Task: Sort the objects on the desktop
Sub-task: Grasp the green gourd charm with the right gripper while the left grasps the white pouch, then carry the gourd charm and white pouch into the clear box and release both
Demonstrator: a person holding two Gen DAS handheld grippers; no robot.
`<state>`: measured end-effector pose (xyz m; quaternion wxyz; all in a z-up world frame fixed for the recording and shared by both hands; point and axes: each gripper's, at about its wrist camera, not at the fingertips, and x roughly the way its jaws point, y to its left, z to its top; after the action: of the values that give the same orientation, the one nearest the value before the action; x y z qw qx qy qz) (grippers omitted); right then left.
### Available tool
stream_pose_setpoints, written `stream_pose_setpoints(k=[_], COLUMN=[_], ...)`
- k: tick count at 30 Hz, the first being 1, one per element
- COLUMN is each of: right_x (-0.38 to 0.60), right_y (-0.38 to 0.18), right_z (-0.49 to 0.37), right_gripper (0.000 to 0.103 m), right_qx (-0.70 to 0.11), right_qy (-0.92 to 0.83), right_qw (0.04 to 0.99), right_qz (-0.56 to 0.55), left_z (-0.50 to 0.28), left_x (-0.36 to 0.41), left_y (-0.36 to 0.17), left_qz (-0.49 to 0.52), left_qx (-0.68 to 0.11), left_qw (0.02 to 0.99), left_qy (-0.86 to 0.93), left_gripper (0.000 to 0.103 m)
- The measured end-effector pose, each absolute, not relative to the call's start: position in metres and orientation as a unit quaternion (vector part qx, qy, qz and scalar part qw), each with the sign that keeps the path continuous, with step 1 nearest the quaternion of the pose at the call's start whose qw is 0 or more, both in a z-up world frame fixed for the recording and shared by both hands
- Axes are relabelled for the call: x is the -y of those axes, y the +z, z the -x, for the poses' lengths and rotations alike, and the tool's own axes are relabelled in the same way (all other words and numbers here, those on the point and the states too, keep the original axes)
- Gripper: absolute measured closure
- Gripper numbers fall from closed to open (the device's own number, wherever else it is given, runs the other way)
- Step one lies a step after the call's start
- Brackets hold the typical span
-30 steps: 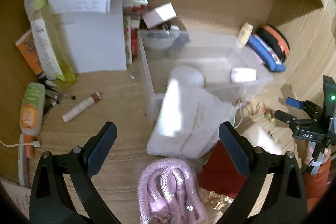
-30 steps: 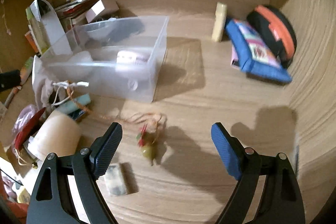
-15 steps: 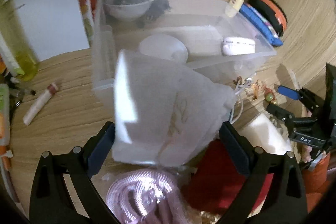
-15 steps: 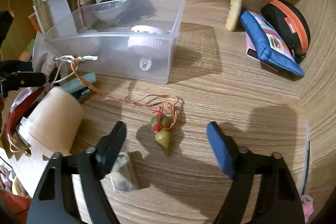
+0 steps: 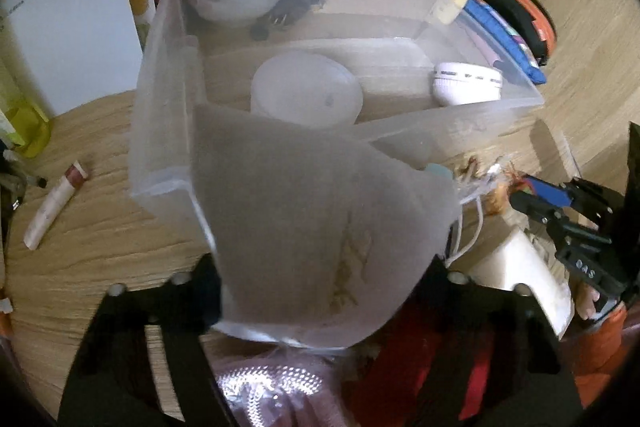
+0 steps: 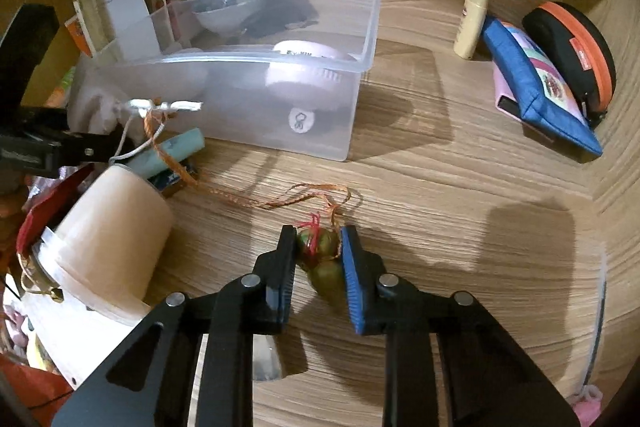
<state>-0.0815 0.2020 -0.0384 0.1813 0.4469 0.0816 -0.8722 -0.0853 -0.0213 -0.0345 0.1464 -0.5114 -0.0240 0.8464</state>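
The right gripper (image 6: 318, 251) is clenched on the green bead charm (image 6: 320, 259), which lies out on the open wooden desk (image 6: 460, 227) in front of the clear plastic bin (image 6: 320, 131), its orange braided cord (image 6: 240, 197) trailing back toward the bin's left end. The left gripper (image 5: 320, 279) is closing its jaws around the pale drawstring pouch (image 5: 312, 227), which fills the gap between them and leans against the bin's near wall; whether the pads already press it I cannot tell
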Motion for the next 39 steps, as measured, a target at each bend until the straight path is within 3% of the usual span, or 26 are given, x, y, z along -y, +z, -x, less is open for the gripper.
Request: stream_pose_setpoints(k=[4, 7, 24, 39], right_x=[-0.204, -0.204, -0.194, -0.184], right_y=[-0.031, -0.018, 0.038, 0.072], right_z=[0.080, 0.077, 0.080, 0.122], right_gripper=[0.083, 0.082, 0.082, 0.082], right_qx=[-0.062, -0.053, -0.034, -0.016], right_qy=[-0.877, -0.885, -0.915, -0.924], right_qw=[0.182, 0.186, 0.198, 0.205], right_qz=[-0.440, -0.423, -0.351, -0.323], left_z=[0.076, 0.071, 0.046, 0.090], left_x=[0.029, 0.032, 0.050, 0.054], left_y=[-0.027, -0.023, 0.049, 0.072], left_qz=[0.496, 0.485, 0.377, 0.360], left_qx=[0.028, 0.031, 0.053, 0.097], left_qw=[0.146, 0.135, 0.115, 0.112], left_qy=[0.855, 0.863, 0.917, 0.921], left_gripper=[0.059, 0.062, 0.064, 0.064])
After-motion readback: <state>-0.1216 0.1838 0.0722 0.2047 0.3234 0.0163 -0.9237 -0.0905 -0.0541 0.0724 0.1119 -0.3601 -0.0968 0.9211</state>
